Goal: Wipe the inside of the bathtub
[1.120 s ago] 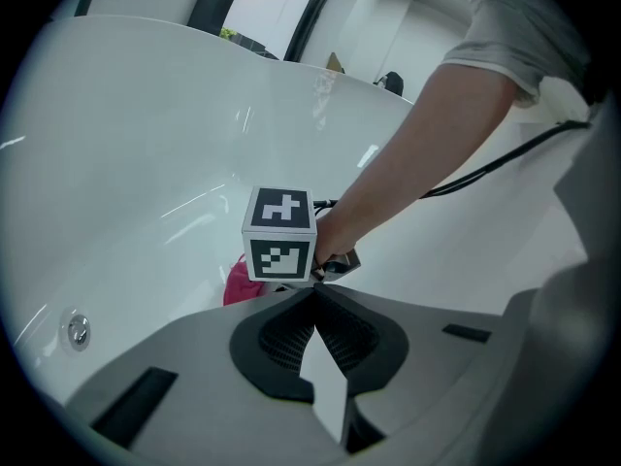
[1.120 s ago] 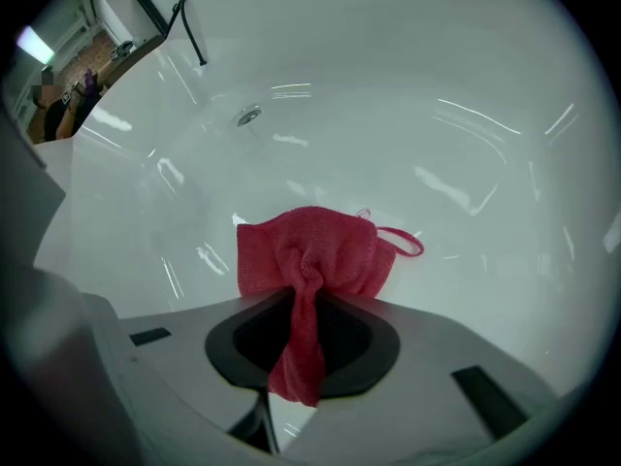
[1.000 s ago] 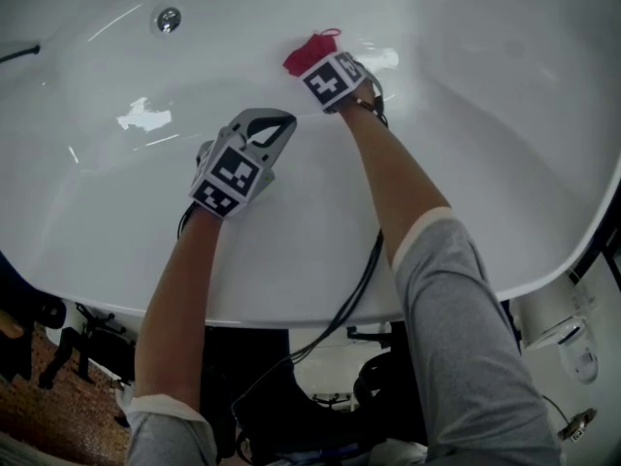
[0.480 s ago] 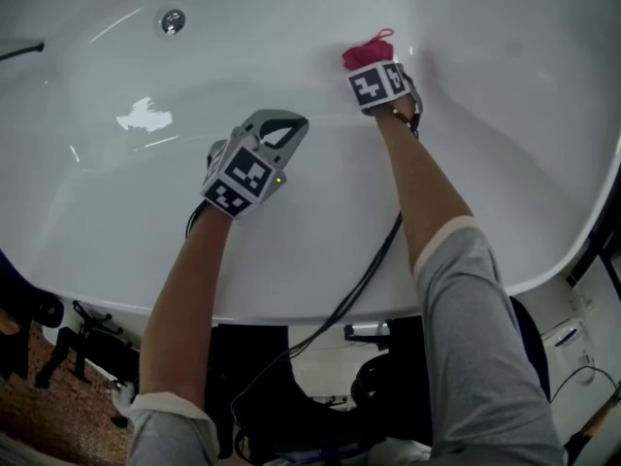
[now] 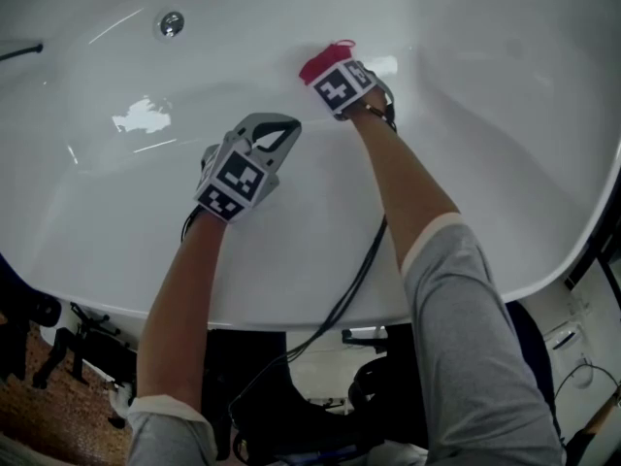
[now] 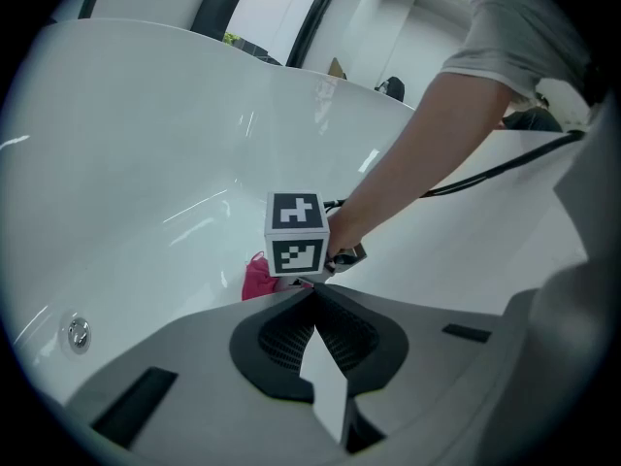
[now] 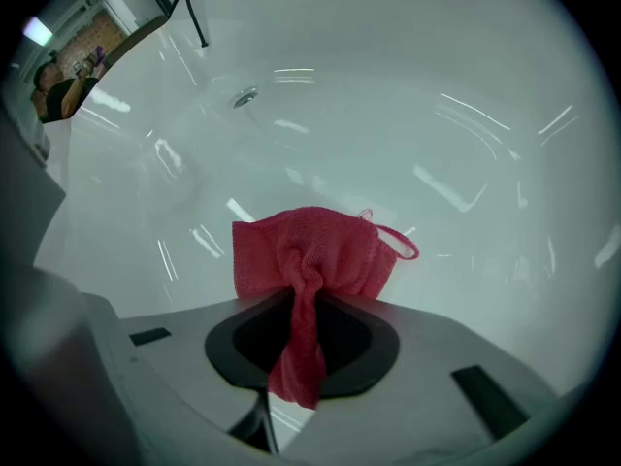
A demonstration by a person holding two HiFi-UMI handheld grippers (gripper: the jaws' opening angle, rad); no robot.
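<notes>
Cloth point(image 5: 320, 61) pressed against the bathtub's point(image 5: 466, 115) inner wall
The cloth is clamped in the right hand-held gripper point(image 7: 303, 299), its free fold left out front for rubbing. The left hand-held gripper point(image 6: 312, 294), jaws together and empty, is held aside.

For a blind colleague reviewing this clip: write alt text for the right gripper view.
The right gripper, jaws shut, pinches a red cloth whose bunched end fans out ahead of it, before the glossy inside of the white bathtub. A round metal fitting sits farther off, upper left.
</notes>
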